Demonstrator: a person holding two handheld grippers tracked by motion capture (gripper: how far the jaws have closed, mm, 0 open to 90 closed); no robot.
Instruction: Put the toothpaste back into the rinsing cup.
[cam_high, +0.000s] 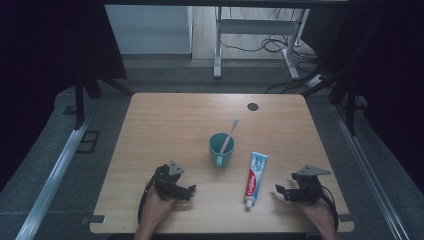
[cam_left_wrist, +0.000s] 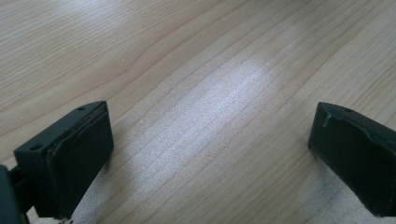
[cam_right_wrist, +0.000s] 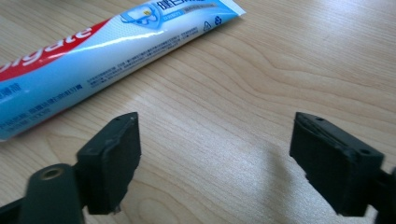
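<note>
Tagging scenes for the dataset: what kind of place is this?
Probably a lab or workshop recording bay: a bare wooden table between dark curtains, loose floor cables, staged mug and toothpaste.

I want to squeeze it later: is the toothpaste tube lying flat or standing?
Lying flat: the toothpaste tube rests lengthwise on the table.

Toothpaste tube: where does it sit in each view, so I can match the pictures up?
High view: the toothpaste tube lies flat at lower centre-right, cap toward the person, between the green mug and the right gripper.
Left gripper view: bare tabletop between the black jaws, no tube there.
Right gripper view: the tube runs across the upper left, beyond the open jaws.
Shared landmark: the light wood-grain tabletop.
</note>
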